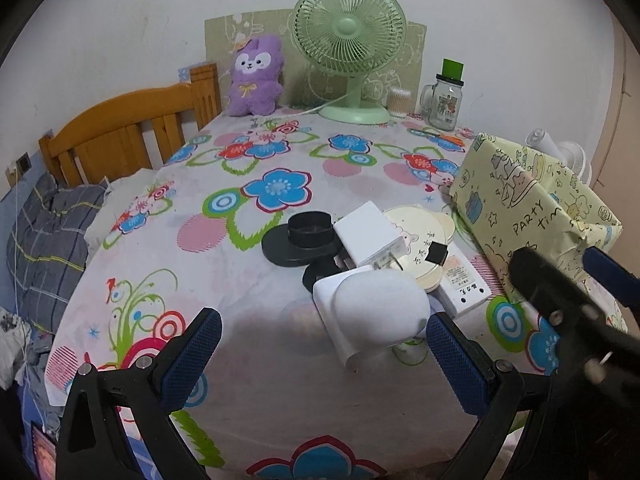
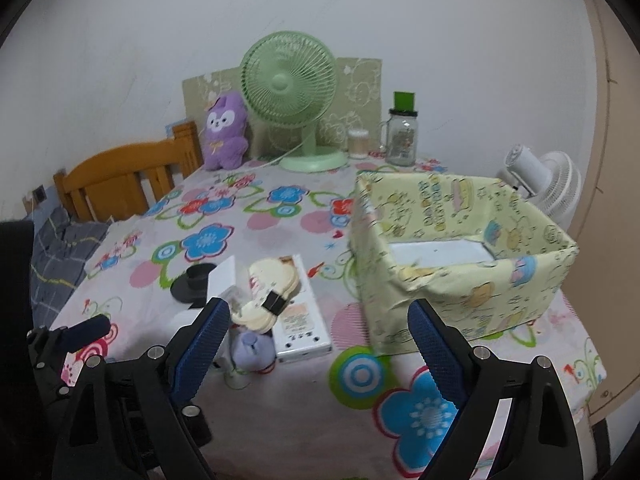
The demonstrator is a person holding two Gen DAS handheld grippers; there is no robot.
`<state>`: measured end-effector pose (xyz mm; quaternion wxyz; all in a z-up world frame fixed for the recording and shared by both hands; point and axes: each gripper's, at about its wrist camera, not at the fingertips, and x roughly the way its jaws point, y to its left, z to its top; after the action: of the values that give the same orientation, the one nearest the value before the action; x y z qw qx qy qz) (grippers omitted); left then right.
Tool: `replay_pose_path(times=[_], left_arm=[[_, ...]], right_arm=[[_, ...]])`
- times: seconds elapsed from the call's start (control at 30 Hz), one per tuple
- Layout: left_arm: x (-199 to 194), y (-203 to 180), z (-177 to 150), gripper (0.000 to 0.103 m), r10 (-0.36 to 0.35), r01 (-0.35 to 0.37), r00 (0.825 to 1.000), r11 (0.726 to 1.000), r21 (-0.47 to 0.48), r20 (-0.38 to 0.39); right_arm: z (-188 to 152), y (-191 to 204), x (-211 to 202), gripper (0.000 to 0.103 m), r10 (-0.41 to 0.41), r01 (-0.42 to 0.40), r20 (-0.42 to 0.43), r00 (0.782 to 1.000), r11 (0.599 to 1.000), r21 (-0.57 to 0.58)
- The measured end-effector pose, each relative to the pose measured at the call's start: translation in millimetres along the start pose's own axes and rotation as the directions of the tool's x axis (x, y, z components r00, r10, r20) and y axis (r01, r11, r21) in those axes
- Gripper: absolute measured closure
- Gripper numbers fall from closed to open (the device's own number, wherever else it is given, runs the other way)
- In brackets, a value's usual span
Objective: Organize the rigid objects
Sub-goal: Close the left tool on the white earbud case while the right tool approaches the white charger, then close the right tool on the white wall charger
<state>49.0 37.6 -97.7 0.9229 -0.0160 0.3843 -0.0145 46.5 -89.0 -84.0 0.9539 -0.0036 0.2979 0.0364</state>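
Observation:
A pile of small objects lies on the flowered tablecloth [image 1: 248, 292]: a black hat-shaped holder [image 1: 304, 236], a white plug adapter [image 1: 366, 236], round cream cards [image 1: 416, 236] with a black clip, a flat white device [image 2: 304, 320] and a pale domed thing [image 1: 372, 312]. To their right stands an open box [image 2: 460, 264] wrapped in yellow party paper, with a white floor inside. My left gripper [image 1: 324, 356] is open, with the domed thing between its tips, close to the right pad and untouched. My right gripper [image 2: 320, 332] is open, low over the cloth between pile and box. Its fingers [image 1: 552, 292] show beside the box.
At the back stand a green desk fan [image 1: 348, 40], a purple plush [image 1: 256, 76], a swab pot [image 1: 398, 102] and a glass jar [image 1: 444, 100] with a green top. A wooden bed frame [image 1: 120, 132] and bedding lie left. A white fan [image 2: 548, 184] stands beyond the box.

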Motion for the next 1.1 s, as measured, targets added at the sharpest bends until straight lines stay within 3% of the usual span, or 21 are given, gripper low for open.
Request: replay_pose_path(times=[0.23,0.47,0.67,0.83,1.1], left_arm=[[11,-5,0,0.000,-0.008,0.008,1.000,1.000,0.014,-0.010],[13,-16,4,0.003,0.021,-0.022,0.999,0.998,0.055,0.030],[16,-26,4,0.021,0.006,-0.009,1.000,0.996,0.089,0.027],[22,-25,4,0.046,-0.026,0.026,1.000,0.997,0.072,-0.002],[18,-22,5,0.046,-0.019,0.018,1.000,0.998,0.068,0.014]], right_arm=[[-2,5,9,0.011,0.000,0.000,-0.020,1.000,1.000,-0.009],[-1,0,16,0.011,-0.009,0.010,-0.036,0.999,1.000,0.006],[-2,-2,22,0.011,-0.015,0.016,-0.052,0.999,1.000,0.009],[-3,-3,24,0.011,-0.011,0.012,-0.058,0.998,1.000,0.013],[-2,-3,24,0.011,-0.007,0.008,-0.057,0.998,1.000,0.021]])
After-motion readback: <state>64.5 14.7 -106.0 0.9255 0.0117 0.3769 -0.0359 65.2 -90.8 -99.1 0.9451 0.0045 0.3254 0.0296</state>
